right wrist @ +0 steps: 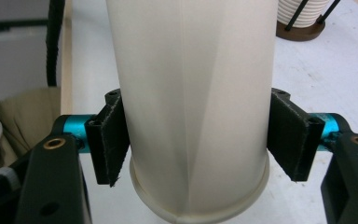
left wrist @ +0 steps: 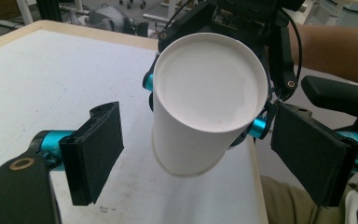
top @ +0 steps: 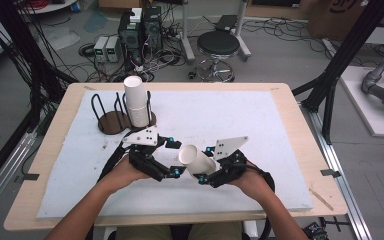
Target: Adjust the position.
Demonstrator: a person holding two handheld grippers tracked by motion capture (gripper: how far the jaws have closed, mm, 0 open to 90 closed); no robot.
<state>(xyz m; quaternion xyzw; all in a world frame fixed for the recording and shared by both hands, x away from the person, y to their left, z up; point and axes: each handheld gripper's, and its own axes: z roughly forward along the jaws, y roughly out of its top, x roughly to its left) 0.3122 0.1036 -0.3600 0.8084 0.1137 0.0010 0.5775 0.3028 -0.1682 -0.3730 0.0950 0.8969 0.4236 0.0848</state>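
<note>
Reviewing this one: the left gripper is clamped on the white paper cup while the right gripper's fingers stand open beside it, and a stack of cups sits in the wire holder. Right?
No, the grippers are swapped. The right gripper is clamped on the white paper cup, as the right gripper view shows; the left gripper's fingers stand open beside it in the left gripper view. The stack of cups does sit in the wire holder.

A pale wooden desk (top: 300, 130) carries a white foam mat (top: 240, 125); a dark round-based wire cup rack (top: 112, 121) stands on the mat's far left.
</note>
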